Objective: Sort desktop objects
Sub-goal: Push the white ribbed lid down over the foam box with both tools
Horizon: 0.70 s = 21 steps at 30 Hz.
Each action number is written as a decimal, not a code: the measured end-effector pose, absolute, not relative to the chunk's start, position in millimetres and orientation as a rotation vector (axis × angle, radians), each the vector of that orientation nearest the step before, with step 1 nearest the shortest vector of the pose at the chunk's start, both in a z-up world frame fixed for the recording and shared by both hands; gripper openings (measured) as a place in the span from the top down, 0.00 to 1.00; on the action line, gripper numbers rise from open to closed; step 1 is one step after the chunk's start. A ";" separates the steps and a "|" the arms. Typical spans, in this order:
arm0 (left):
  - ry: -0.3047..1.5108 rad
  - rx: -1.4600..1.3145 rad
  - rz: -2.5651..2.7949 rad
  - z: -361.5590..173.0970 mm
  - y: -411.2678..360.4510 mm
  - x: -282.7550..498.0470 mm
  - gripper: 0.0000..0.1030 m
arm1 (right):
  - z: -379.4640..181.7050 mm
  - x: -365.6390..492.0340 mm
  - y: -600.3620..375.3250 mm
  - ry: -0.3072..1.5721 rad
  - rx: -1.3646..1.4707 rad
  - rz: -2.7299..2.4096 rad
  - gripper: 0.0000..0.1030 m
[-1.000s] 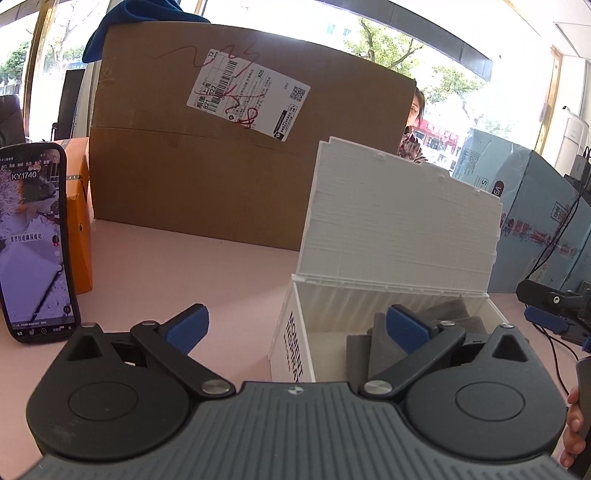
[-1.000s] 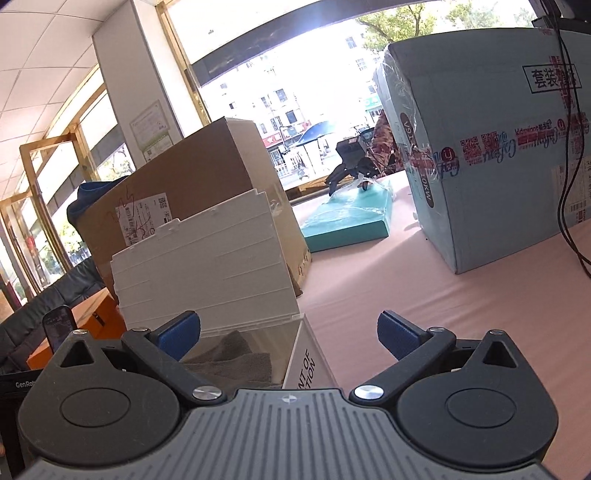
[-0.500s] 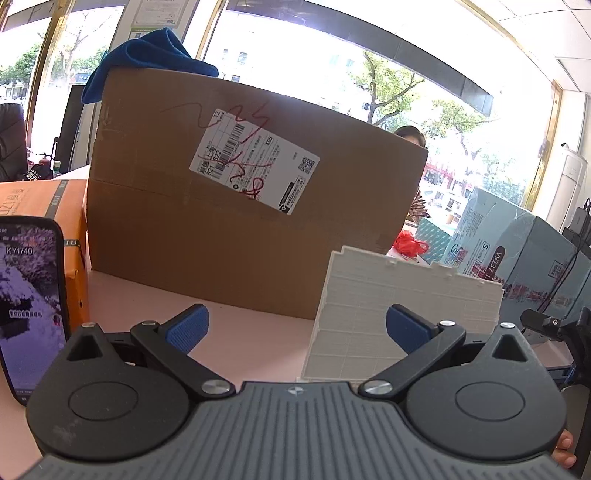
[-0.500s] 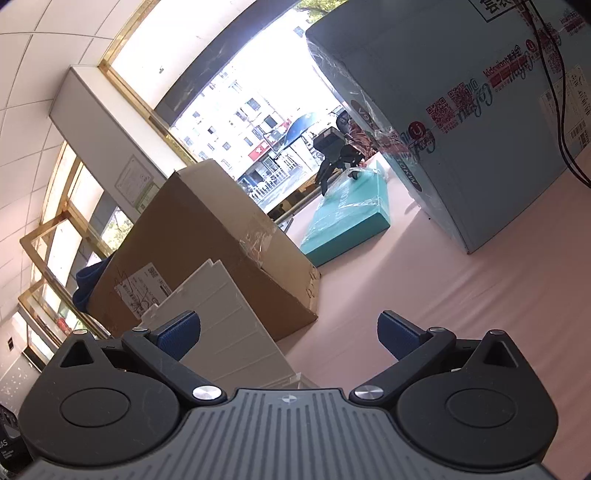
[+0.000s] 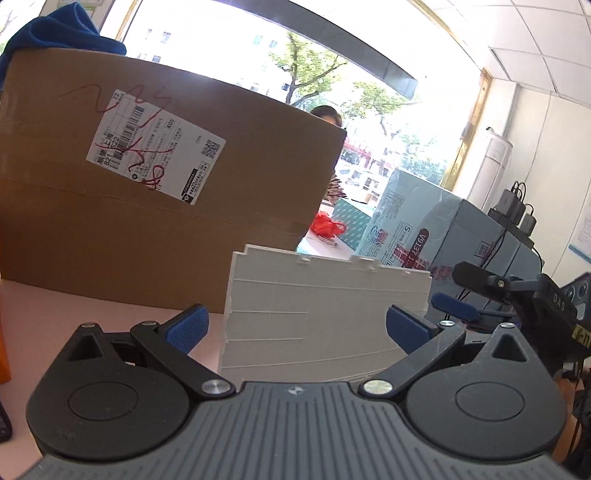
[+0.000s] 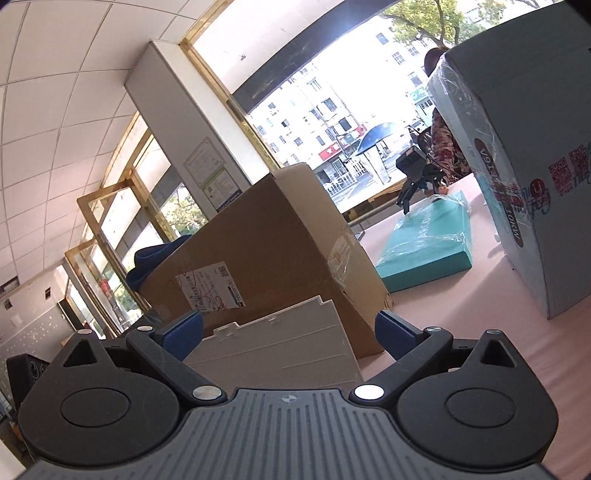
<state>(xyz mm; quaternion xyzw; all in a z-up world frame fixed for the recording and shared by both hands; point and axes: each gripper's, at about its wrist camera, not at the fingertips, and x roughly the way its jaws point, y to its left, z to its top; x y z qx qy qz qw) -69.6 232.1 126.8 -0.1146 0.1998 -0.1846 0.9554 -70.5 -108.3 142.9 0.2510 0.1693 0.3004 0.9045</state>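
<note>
Left tool [image 5: 297, 326]: fills the bottom of the left wrist view, blue pads spread wide, released, nothing between them.
Right tool [image 6: 288, 334]: fills the bottom of the right wrist view, pads likewise spread wide and empty; it also shows at the right edge of the left wrist view [image 5: 480, 295], a hand partly visible below it.
White lid [image 5: 325, 314]: ribbed plastic panel standing upright just beyond the left tool, lower centre of the frame; in the right wrist view [image 6: 273, 350] it sits low centre, between the pads and past them. The bin under it is hidden by the tool bodies.
Surface [image 5: 74, 306]: pale pink, carrying everything; bare stretch at lower right of the right wrist view [image 6: 480, 302].
Carton [image 5: 147, 206]: large brown cardboard box directly behind the lid, filling the left and centre of the left wrist view, with a white shipping label [image 5: 155, 146] scrawled in red.
Blue cloth [image 5: 62, 29]: bunched on top of the carton, upper left.
Red item [image 5: 327, 225]: small, crumpled, on the surface right of the carton; what it is cannot be told.
Pale blue box [image 6: 517, 147]: large, film-wrapped, printed in red, at the right edge of the right wrist view.
Teal pack [image 6: 428, 243]: flat, wrapped, lying on the surface between carton and pale blue box.
Person [image 5: 327, 114]: partly visible above the carton's far edge.
Windows: bright, trees and buildings outside.
</note>
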 end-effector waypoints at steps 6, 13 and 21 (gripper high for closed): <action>0.382 -0.118 -0.372 126.9 214.4 -75.8 0.02 | 141.7 -73.4 -95.1 0.342 0.408 0.620 0.30; 0.378 -0.066 -0.290 127.2 212.9 -75.5 0.31 | 137.7 -73.3 -91.3 0.329 0.330 0.567 0.53; 0.355 -0.013 -0.279 129.9 215.4 -84.0 0.46 | 133.8 -72.4 -105.9 0.292 0.343 0.541 0.82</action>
